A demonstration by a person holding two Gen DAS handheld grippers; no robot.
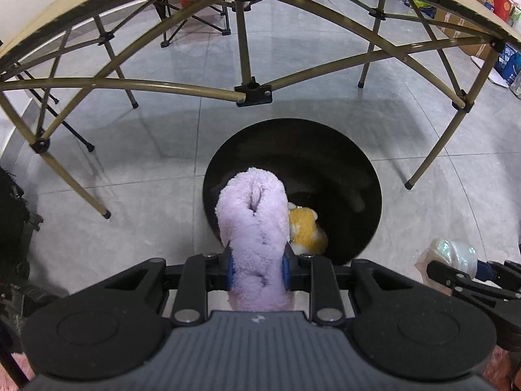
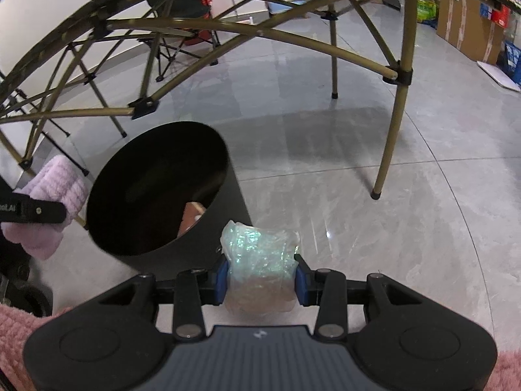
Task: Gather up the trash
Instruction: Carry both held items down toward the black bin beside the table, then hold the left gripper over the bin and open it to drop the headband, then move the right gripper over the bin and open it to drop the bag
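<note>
Lilac plush, a rolled fuzzy cloth [image 1: 255, 238], stands clamped in the left tool [image 1: 257, 272], whose pads are drawn in narrow and press on its lower half; its long axis runs straight out along the fingers, so its free end already hangs over the mouth of the black round bin [image 1: 342, 176]. From that tool the bin lies directly ahead and below, with a yellow-and-white soft toy [image 1: 306, 228] visible inside against the near wall, just right of the cloth. The right tool [image 2: 262, 280] holds a crumpled wad of iridescent clear plastic film [image 2: 259, 254], gripped at a moderate width, both blue pads touching its sides. For that tool the bin [image 2: 228, 224] sits ahead and to the left, its near rim just beside the wad but not under it; something tan shows low inside. So the left hand is judged the nearer to a drop: letting go where it hangs would likely land the cloth inside, while the right must first shift leftward across the rim. Open floor [image 2: 358, 179] lies to the right and beyond, giving free room there. Overhead and beyond the bin runs the folding desk's olive tube frame [image 1: 182, 86], with one leg [image 2: 390, 137] well off to the right tool's right; neither looks close enough to hinder a short sideways move, though lifting high near the crossbars could snag.
</note>
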